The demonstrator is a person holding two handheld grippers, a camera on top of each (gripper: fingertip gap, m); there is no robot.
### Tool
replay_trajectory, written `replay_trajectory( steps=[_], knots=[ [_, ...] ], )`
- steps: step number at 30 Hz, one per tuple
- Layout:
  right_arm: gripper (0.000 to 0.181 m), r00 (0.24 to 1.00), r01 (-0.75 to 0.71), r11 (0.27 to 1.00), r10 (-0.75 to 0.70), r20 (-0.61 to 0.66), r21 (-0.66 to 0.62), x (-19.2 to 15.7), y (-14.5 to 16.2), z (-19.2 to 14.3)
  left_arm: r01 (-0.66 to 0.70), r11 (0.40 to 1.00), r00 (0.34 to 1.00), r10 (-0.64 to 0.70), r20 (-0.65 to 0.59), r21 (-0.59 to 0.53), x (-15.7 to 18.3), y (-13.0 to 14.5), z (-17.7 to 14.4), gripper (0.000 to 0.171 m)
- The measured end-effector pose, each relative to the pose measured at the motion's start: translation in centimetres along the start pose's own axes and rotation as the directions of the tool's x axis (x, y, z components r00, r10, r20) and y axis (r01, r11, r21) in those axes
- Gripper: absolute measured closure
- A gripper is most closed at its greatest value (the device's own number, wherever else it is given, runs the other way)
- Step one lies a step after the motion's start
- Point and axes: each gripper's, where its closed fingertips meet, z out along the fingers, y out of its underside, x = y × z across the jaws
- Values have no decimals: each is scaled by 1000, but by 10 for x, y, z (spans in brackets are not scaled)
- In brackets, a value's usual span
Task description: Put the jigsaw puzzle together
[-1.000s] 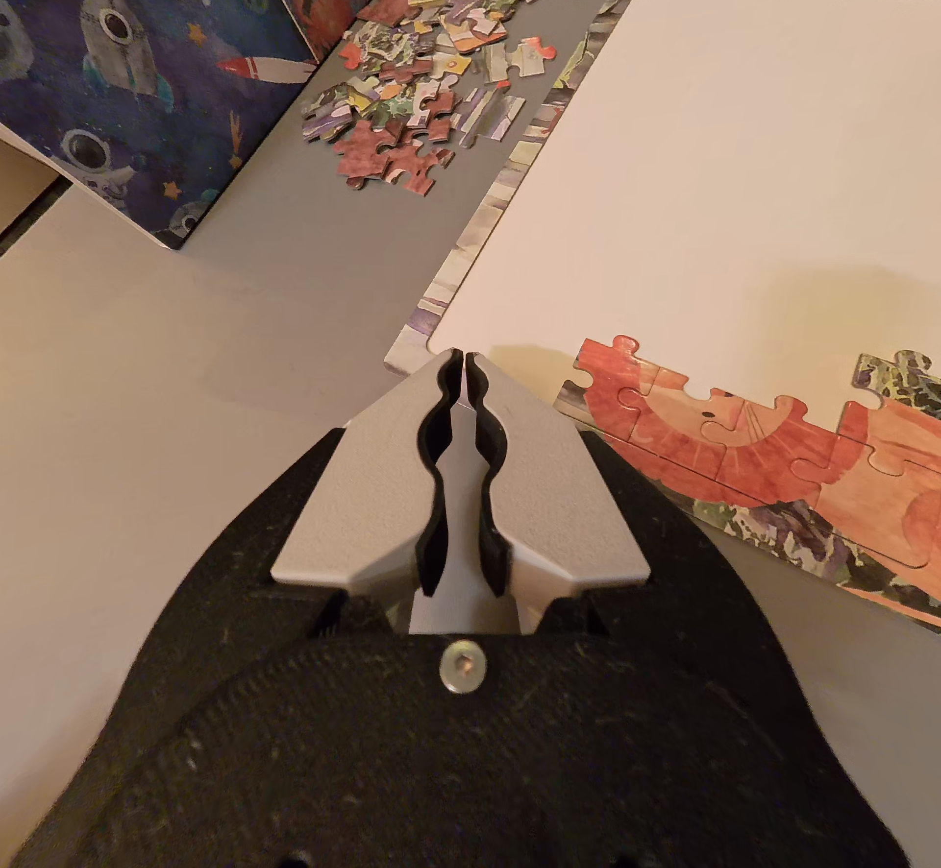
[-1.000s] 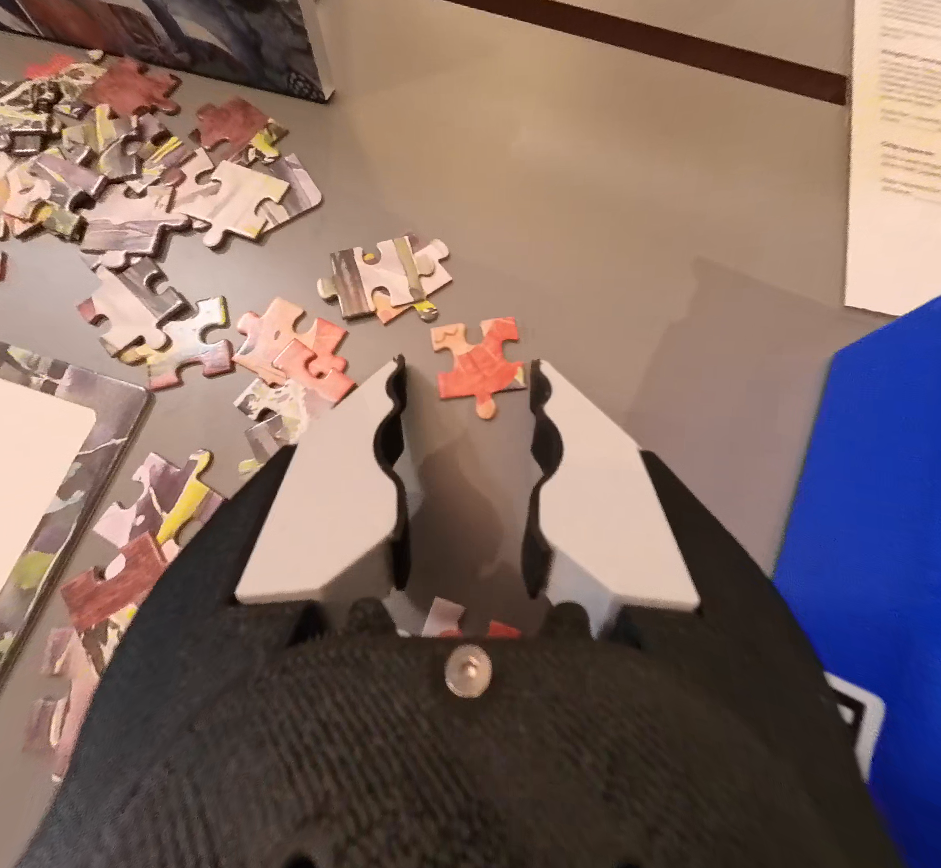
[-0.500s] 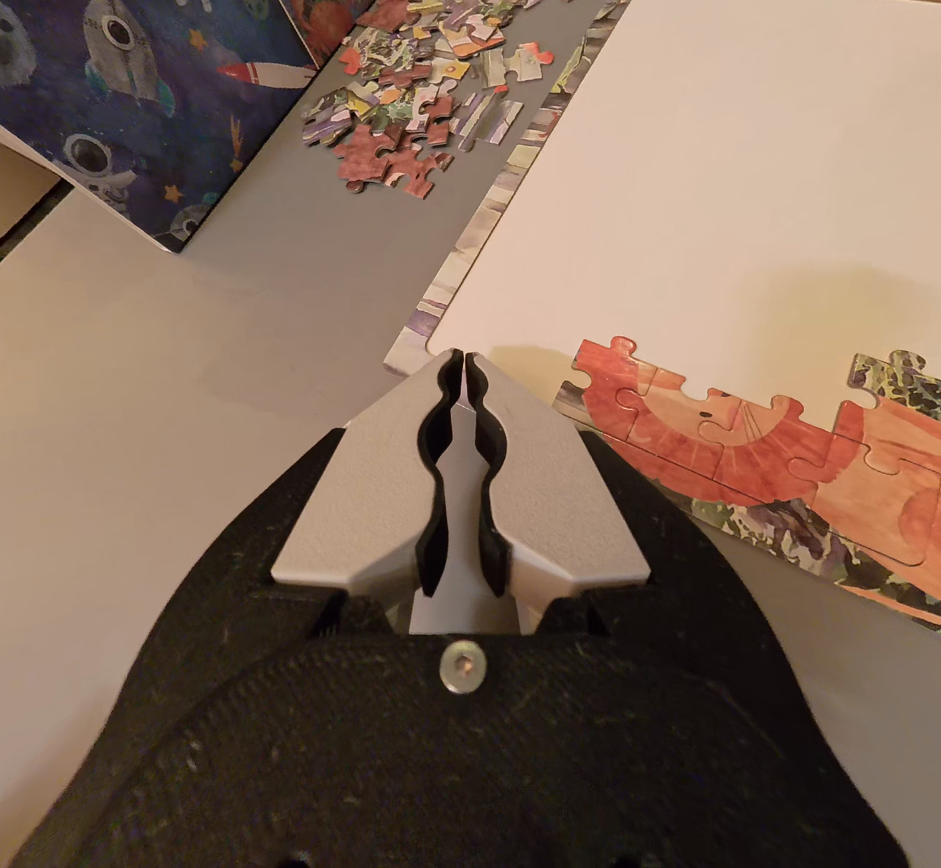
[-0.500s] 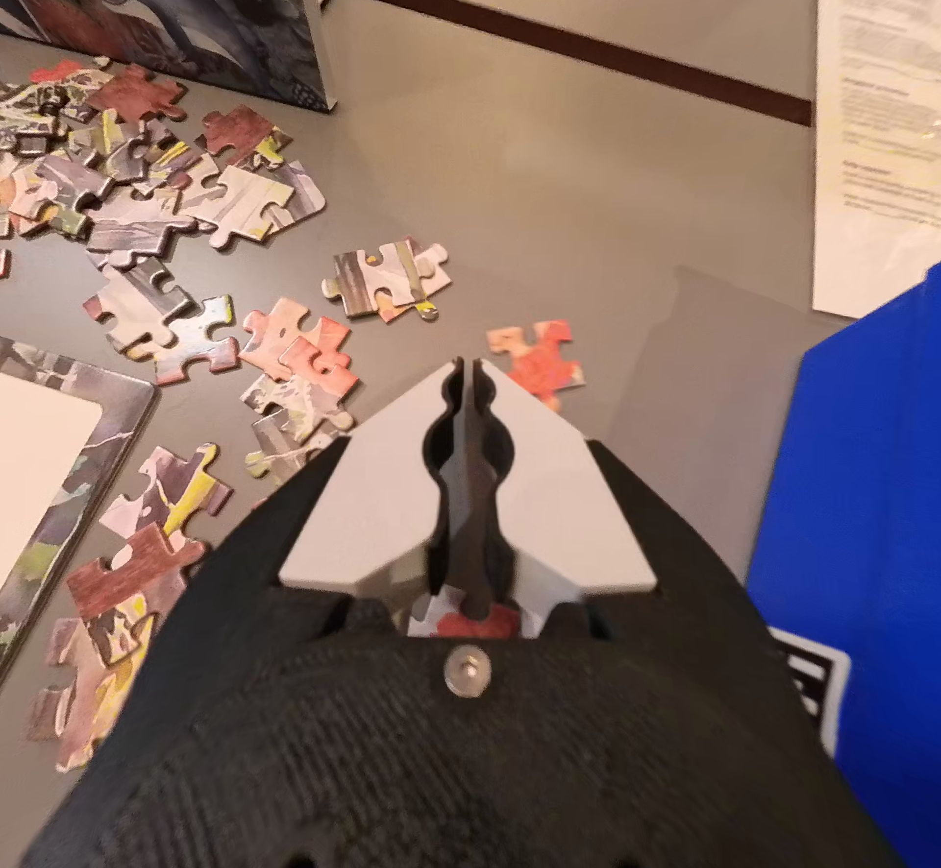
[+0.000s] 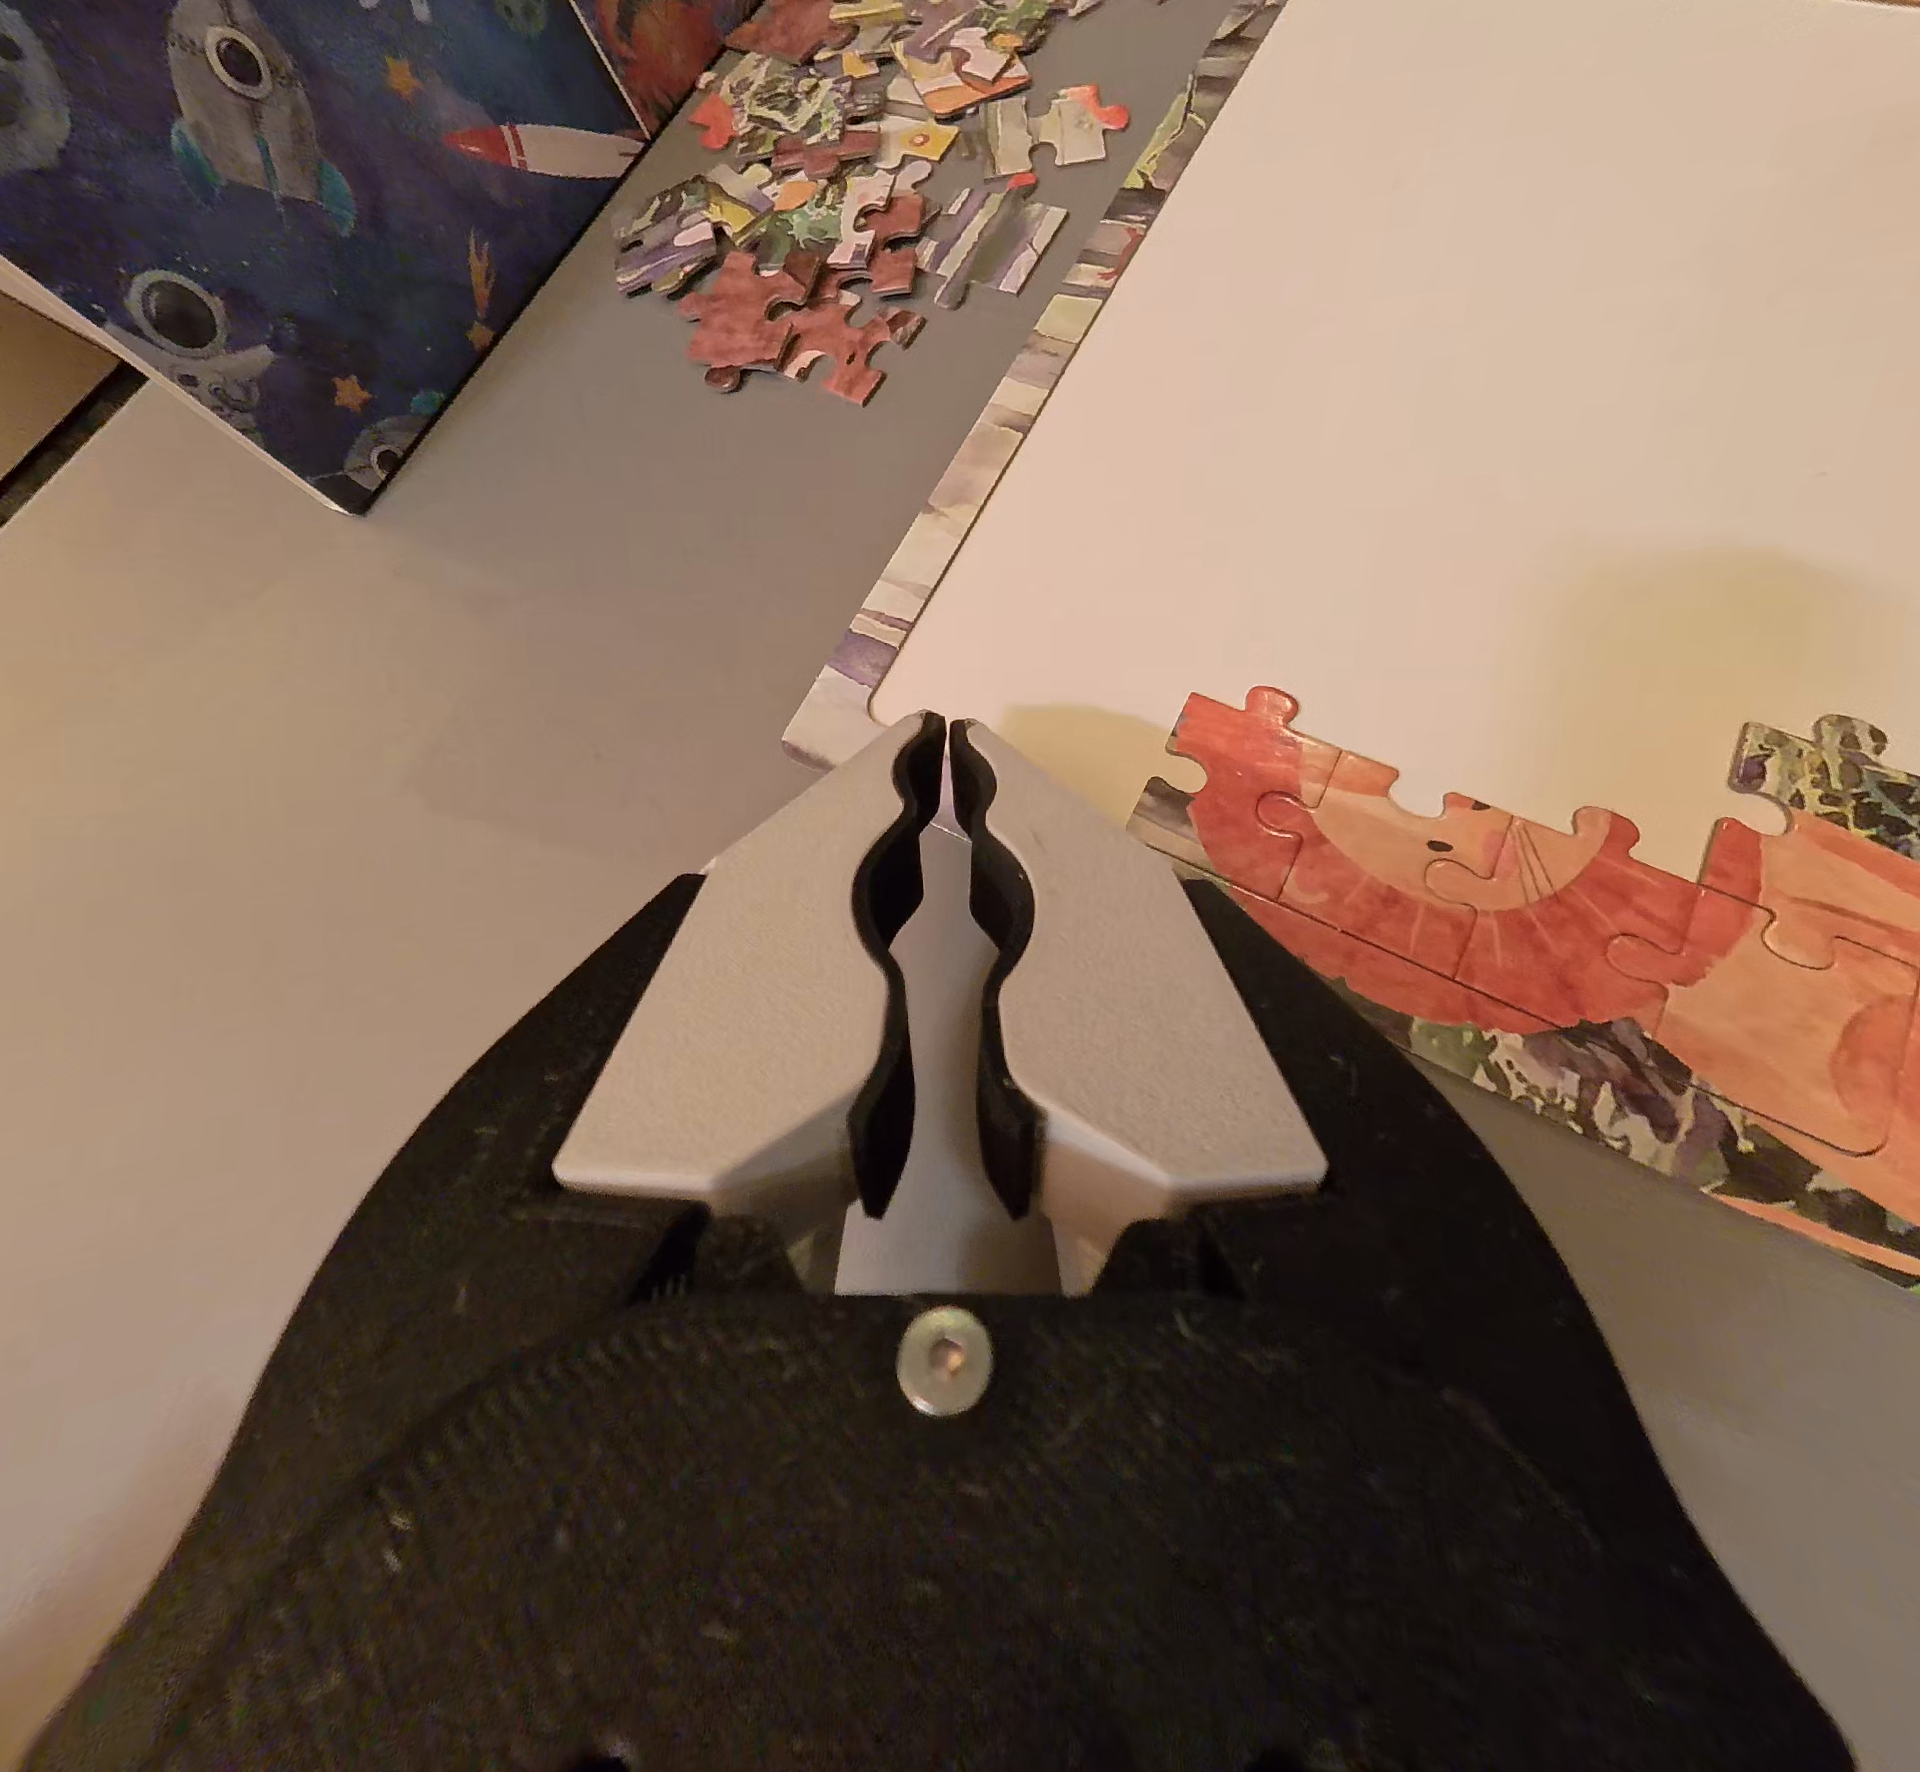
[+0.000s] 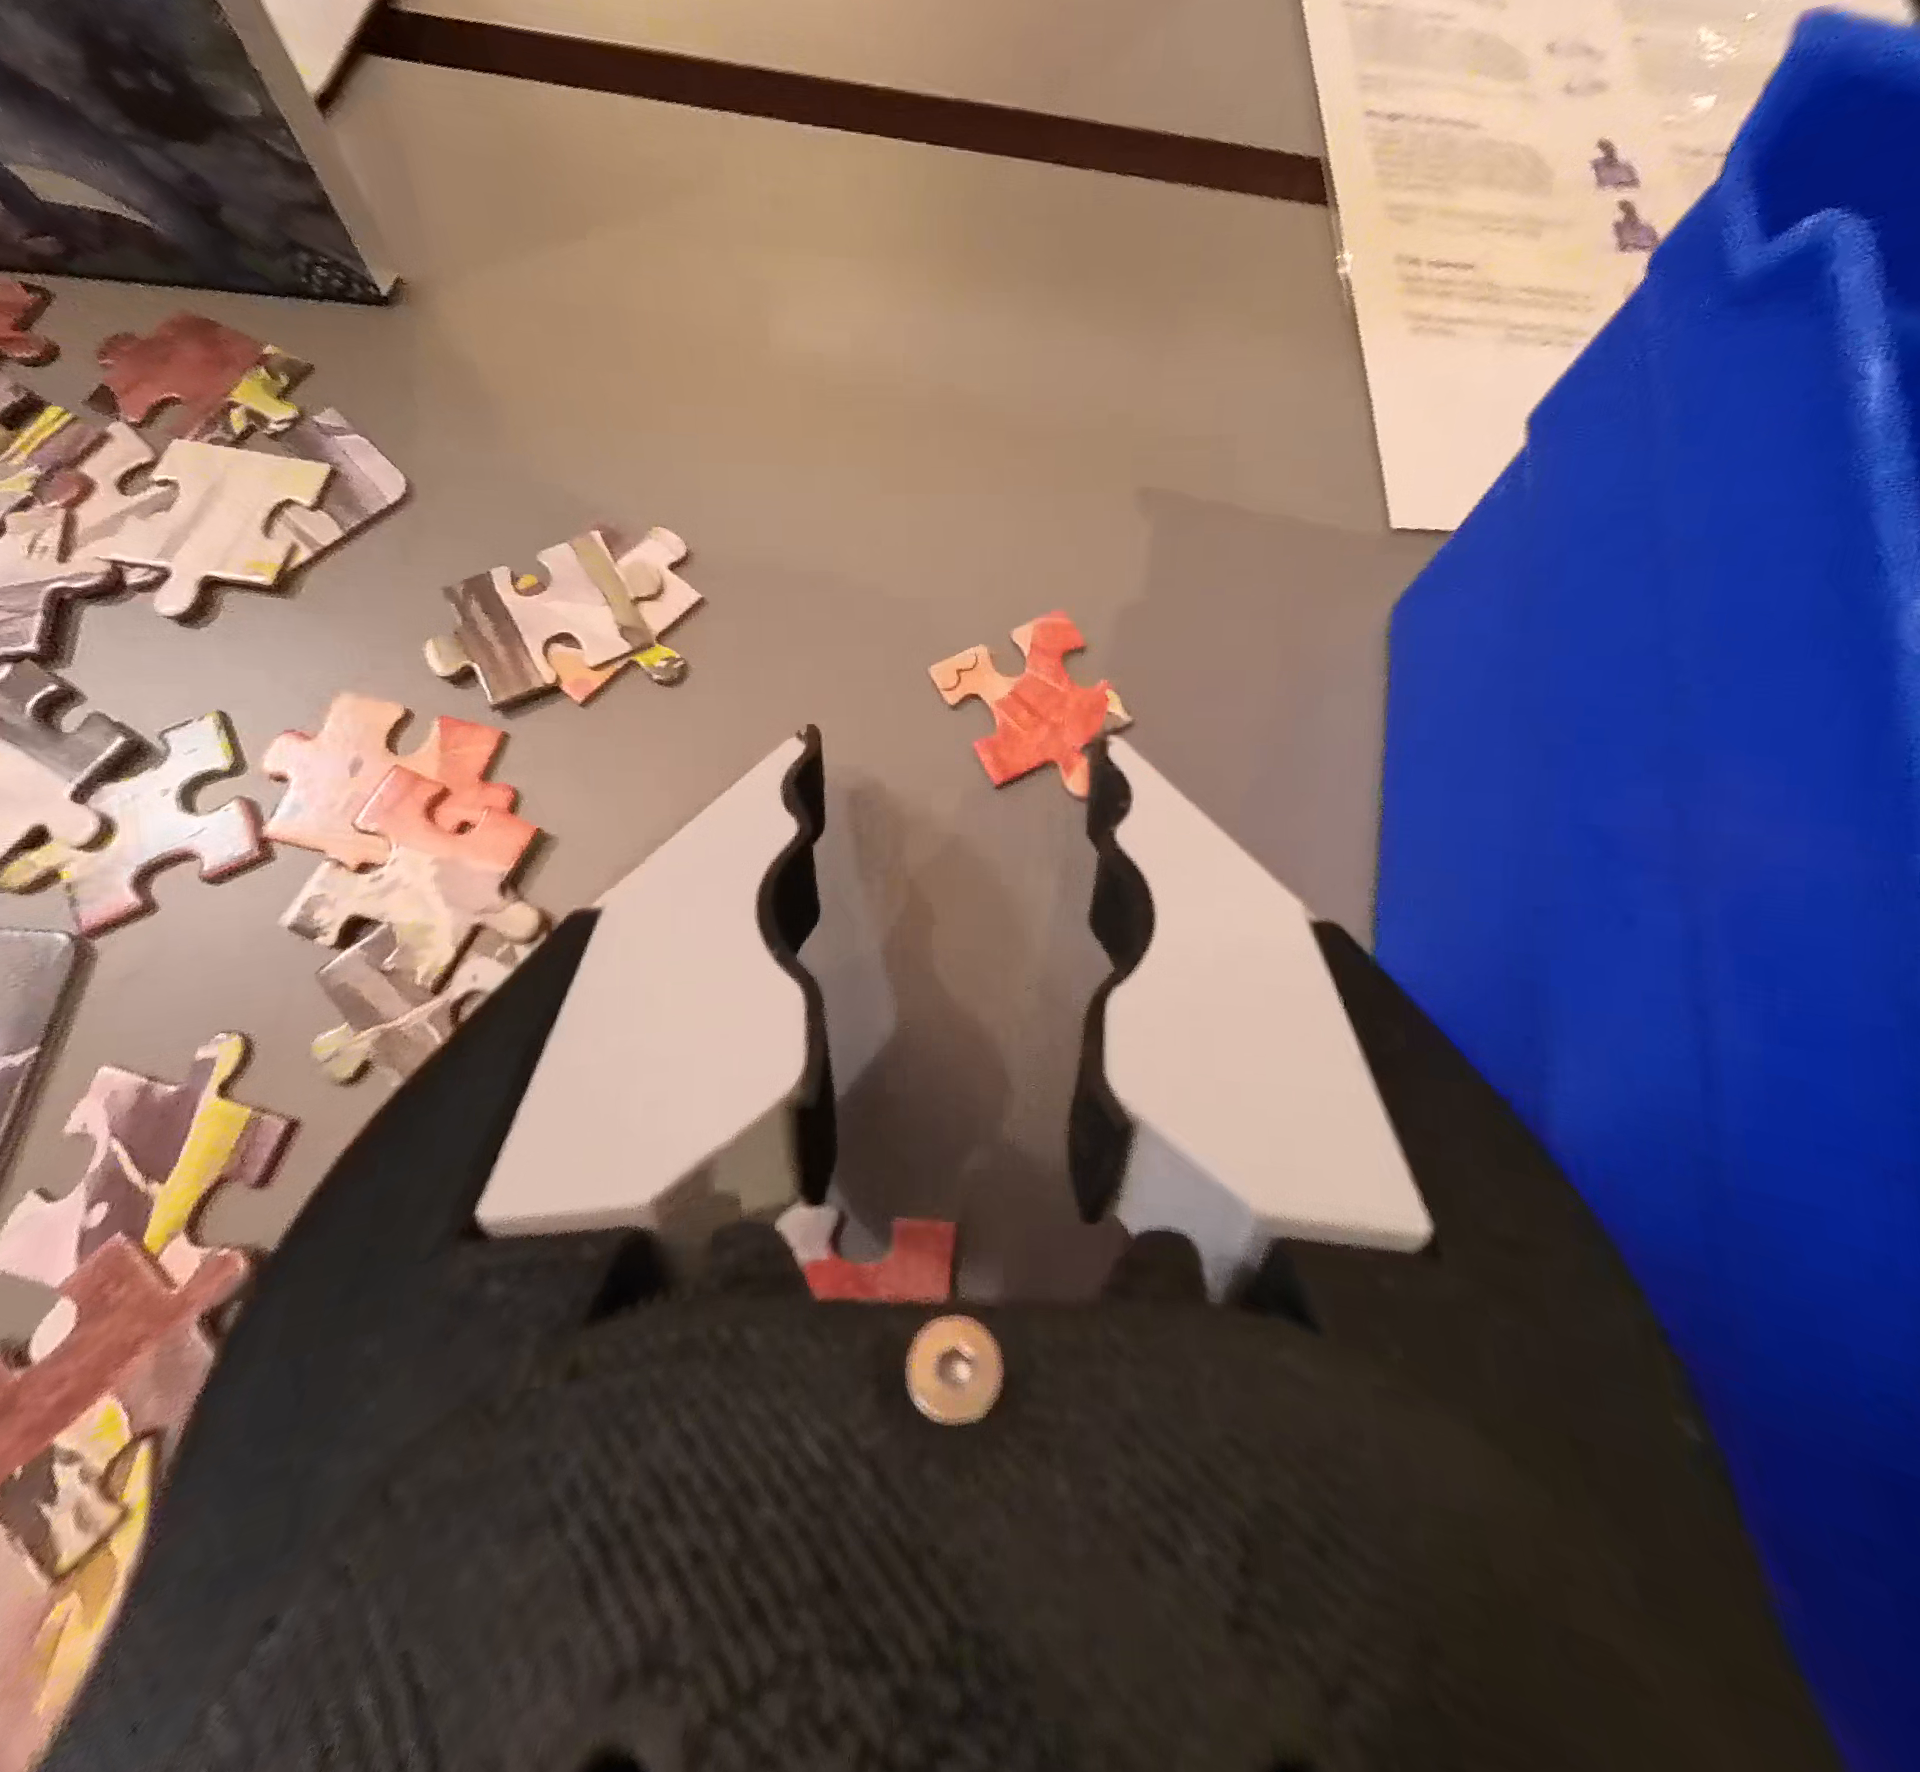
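The left gripper point(image 5: 937, 730) held its fingers nearly closed and empty, unchanged, at the puzzle tray point(image 5: 1507, 351) corner on the bench point(image 5: 312, 787). The right gripper point(image 6: 956, 751), closed half a second earlier, had its fingers spread wide, the red-orange puzzle piece point(image 6: 1029, 699) lying just beyond its right fingertip. The printed sheet point(image 6: 1507, 164) was too blurred to read.

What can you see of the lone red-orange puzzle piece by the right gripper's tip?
The red-orange puzzle piece is flat printed cardboard, lying face up on the grey table. It is mostly red, with a paler peach corner at its upper left bearing thin dark lines. Knobs and notches show around its outline. It sits apart from the other loose pieces, just ahead of the open right gripper; one fingertip overlaps its lower right edge in view, but contact cannot be told.
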Motion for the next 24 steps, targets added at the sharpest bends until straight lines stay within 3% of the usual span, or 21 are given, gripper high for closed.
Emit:
replay_trajectory(
  steps=[5,8,9,11,14,18,24],
  knots=[
    [119,1000,-15,1000,14,-10,-27,10,-1,12,4,1000,1000,-4,-2,-2,0,0,0,171],
    [116,995,-93,993,96,39,-66,8,4,15,6,1000,1000,-6,-3,-2,0,0,0,171],
    [121,990,-123,990,127,66,-68,4,4,12,6,1000,1000,-6,-4,-2,0,0,0,171],
    [148,963,-147,983,168,209,-113,-20,8,0,5,1000,1000,-5,-3,-2,0,0,0,171],
    [143,913,-188,981,192,361,-47,-45,-6,-18,6,1000,1000,-6,-4,-1,0,0,0,171],
    [135,979,-119,989,102,177,87,-16,-26,-16,-1,1000,1000,1,-2,-6,0,1,0,171],
    [118,995,-8,1000,10,100,-23,-15,-4,9,-4,1000,1000,4,-3,-4,1,0,0,171]
  ],
)
